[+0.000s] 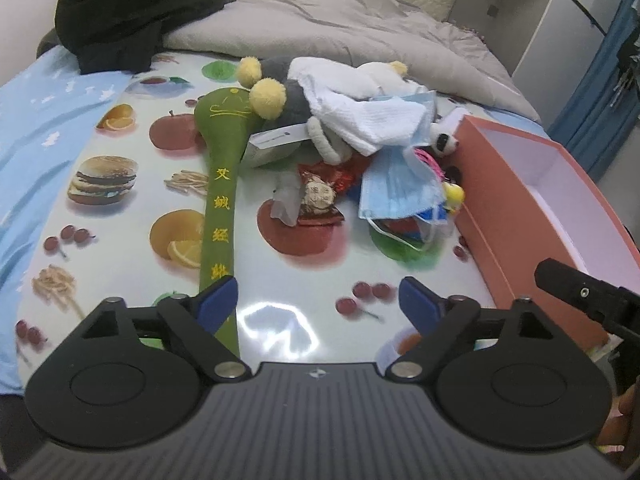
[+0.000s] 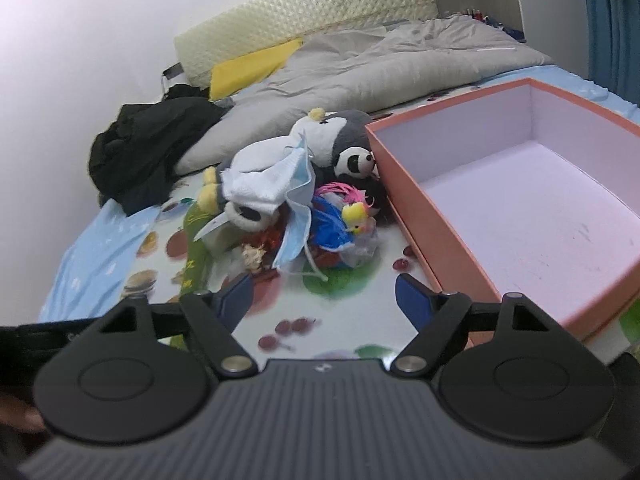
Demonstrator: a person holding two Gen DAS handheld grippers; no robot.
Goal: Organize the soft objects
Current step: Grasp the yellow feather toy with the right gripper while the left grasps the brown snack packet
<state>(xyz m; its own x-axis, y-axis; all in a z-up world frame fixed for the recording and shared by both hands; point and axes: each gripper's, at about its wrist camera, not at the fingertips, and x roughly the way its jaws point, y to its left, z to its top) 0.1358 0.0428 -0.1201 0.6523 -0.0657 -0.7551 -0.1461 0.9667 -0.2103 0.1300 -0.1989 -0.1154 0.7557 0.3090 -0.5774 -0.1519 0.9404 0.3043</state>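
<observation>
Hovering with fingers spread and holding nothing, the left gripper (image 1: 318, 300) and right gripper (image 2: 322, 294) face bare tablecloth (image 1: 312, 264) between soft-object pile (image 1: 360, 148) and pink box (image 2: 520, 208).

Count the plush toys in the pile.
2 clearly: a grey penguin at the pile's back, under the white cloth, and a small panda against the pink box. Others may be buried.

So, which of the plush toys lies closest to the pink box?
The small panda. It lies right against the corner of the pink box, while the grey penguin and the green mallet lie farther off.
</observation>
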